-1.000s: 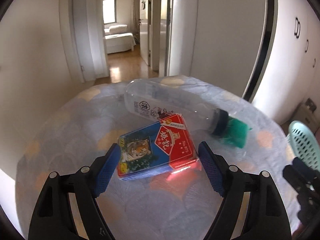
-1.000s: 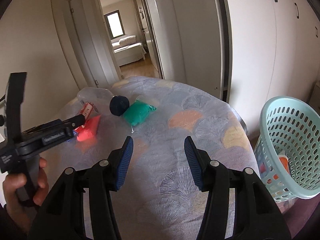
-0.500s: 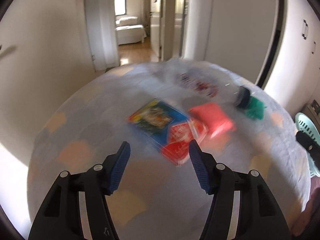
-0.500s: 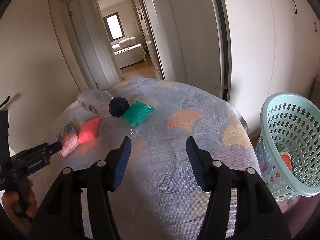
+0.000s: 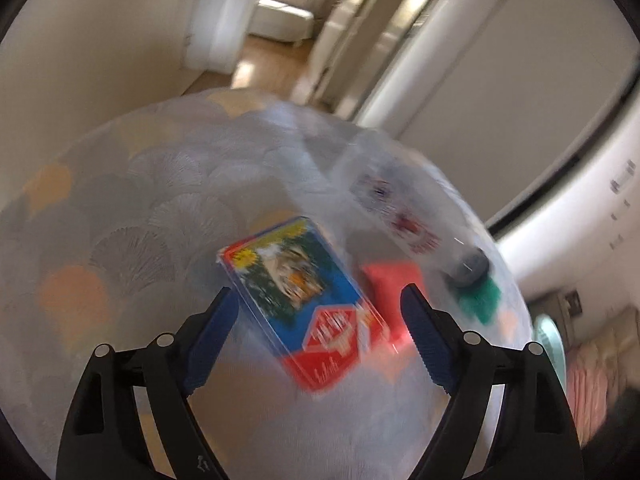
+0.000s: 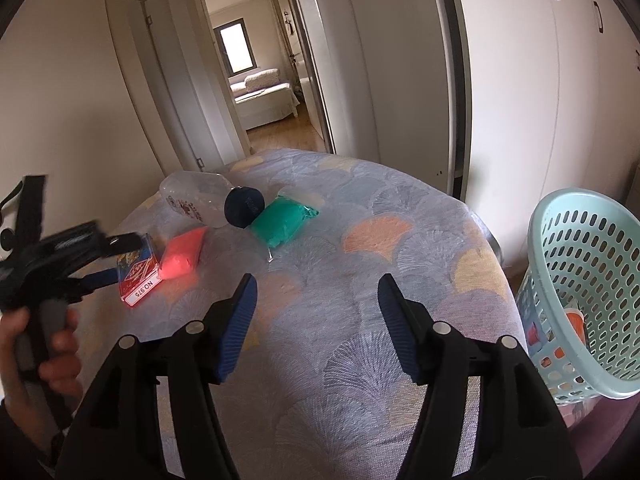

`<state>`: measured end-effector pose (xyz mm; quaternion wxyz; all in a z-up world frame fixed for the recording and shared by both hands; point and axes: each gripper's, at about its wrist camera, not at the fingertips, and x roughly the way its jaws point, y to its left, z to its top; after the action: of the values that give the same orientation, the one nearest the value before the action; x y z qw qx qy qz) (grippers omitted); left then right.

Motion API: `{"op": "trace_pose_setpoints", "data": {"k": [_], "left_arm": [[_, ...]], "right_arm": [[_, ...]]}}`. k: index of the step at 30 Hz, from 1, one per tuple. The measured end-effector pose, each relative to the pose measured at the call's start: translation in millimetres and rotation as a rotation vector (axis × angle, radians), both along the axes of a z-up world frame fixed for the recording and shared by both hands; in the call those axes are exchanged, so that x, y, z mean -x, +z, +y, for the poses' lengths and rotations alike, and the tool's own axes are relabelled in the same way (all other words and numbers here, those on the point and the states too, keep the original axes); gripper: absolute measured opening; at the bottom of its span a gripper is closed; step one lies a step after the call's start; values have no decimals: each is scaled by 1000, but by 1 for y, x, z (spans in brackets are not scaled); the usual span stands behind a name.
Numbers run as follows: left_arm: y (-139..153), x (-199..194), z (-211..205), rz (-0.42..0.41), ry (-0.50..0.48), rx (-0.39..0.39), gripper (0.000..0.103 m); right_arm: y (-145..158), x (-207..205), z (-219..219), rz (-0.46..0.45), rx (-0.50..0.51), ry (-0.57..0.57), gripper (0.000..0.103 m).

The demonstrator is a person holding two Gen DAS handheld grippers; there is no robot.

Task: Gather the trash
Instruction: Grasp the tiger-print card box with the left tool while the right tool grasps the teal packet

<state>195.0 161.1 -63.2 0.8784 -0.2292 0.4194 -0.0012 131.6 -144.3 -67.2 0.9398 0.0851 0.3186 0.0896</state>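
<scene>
A blue and red card box (image 5: 300,300) lies flat on the patterned tablecloth (image 6: 400,240). It sits between the jaws of my left gripper (image 5: 320,320), which are opening, and the pads stand clear of it. Beside it lie a red packet (image 5: 394,288), a clear bottle (image 5: 392,216) with a dark cap, and a green packet (image 5: 480,300). In the right wrist view the left gripper (image 6: 116,260) straddles the card box (image 6: 136,272). My right gripper (image 6: 316,316) hovers over bare cloth, its jaws opening with nothing between them.
A pale green perforated basket (image 6: 584,280) stands off the table's right edge with some orange trash inside. A person's hand (image 6: 40,344) grips the left tool's handle. Behind the table are white wardrobe doors and an open doorway.
The left gripper drew back from the card box, then closed in on it again while rolling; its jaws narrowed and reopened. The right gripper stayed put and its jaws widened a little.
</scene>
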Motion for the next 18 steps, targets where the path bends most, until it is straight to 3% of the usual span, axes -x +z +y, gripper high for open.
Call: {"op": "trace_pose_setpoints", "data": {"k": [6, 9, 13, 18], "left_arm": [[-2, -15, -27, 3, 3, -200, 80], [-4, -11, -33, -9, -9, -276, 74], [0, -7, -21, -18, -45, -247, 67], [-1, 1, -6, -73, -68, -211, 66]], "right_arm": [[0, 0, 7, -4, 27, 30, 63], [-1, -1, 10, 7, 31, 44, 64], [-7, -16, 11, 93, 16, 79, 64], [-7, -47, 20, 177, -33, 94, 64]]}}
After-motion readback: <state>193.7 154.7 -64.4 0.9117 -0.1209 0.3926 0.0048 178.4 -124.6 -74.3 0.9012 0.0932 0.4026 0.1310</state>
